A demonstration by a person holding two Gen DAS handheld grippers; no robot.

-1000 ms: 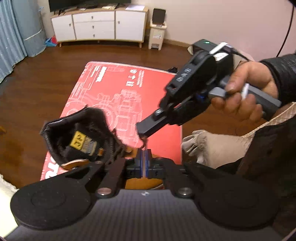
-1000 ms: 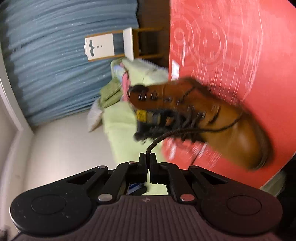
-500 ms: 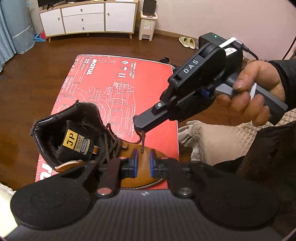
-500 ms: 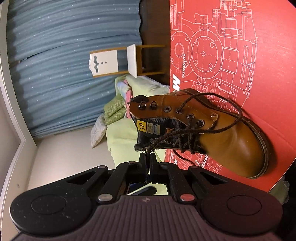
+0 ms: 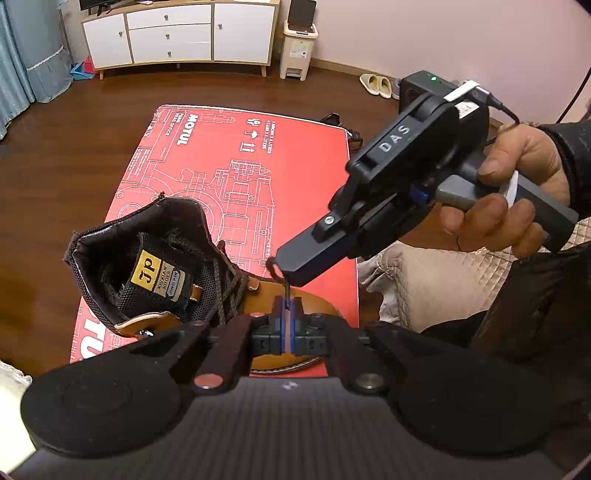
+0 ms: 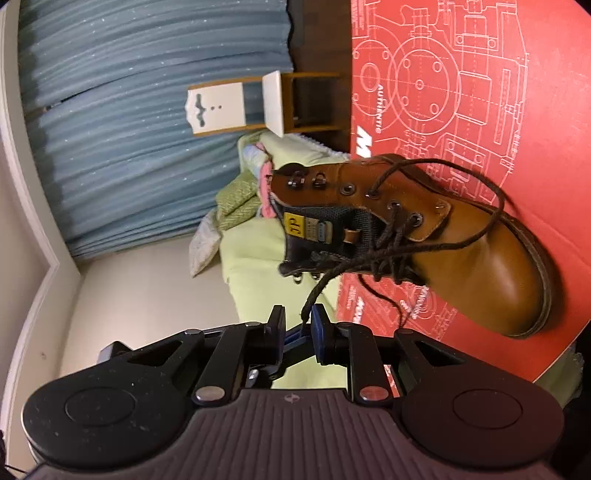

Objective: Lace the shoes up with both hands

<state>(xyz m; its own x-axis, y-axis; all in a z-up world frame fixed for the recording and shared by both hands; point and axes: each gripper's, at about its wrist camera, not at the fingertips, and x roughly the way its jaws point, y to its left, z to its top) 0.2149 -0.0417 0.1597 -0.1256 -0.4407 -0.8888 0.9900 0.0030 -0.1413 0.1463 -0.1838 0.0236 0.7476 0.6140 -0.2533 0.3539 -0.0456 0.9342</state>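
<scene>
A brown leather boot [image 5: 155,273] with dark laces lies on a red printed mat [image 5: 229,155], its black tongue facing the left wrist view. My left gripper [image 5: 286,308] is shut on the dark lace end [image 5: 284,291], just over the boot's toe. My right gripper [image 5: 291,266], held in a person's hand [image 5: 517,192], hovers right above that spot. In the right wrist view the boot [image 6: 480,258] is seen side-on and the lace [image 6: 325,280] runs between the right gripper's [image 6: 298,319] opening jaws, whose pads stand clear of it.
A white sideboard [image 5: 177,33], a small bin [image 5: 299,55] and slippers [image 5: 376,85] stand along the far wall. A beige cushion [image 5: 424,280] lies right of the mat. Blue curtains [image 6: 129,110], a small chair [image 6: 258,103] and green bedding [image 6: 266,240] are behind the boot.
My left jaws, apart half a second ago, have closed on the lace end. My right jaws, pinching the lace before, have spread apart. The boot has stopped shifting.
</scene>
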